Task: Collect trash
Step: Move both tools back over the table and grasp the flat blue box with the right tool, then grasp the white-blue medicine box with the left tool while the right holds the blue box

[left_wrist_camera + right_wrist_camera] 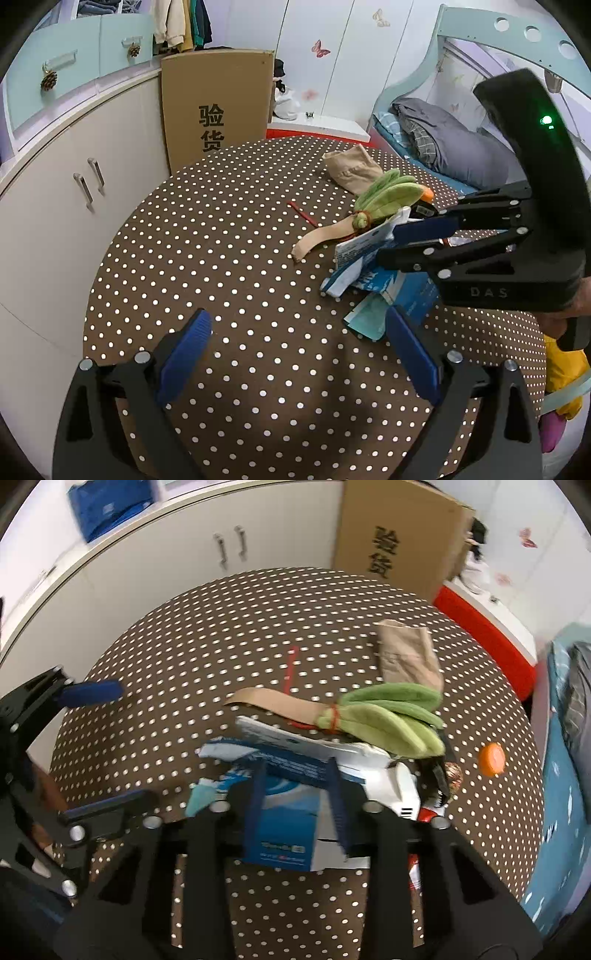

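A pile of trash lies on the round brown polka-dot table [221, 266]: a blue and white carton [284, 819], torn blue-white packaging [354, 266], a teal paper scrap [365, 321], a red strip [303, 214] and an orange cap [491, 759]. My right gripper [297, 775] is shut on the blue and white carton, a finger on each side. In the left wrist view it [399, 242] comes in from the right over the pile. My left gripper [295, 347] is open and empty above bare tablecloth, left of the pile; it also shows in the right wrist view [118, 746].
A green plush toy [384, 199] with a beige strap and a beige cloth [354, 170] lie beside the pile. A tall cardboard box [218, 103] stands behind the table. White cabinets [74, 206] are on the left, a bed [436, 147] on the right.
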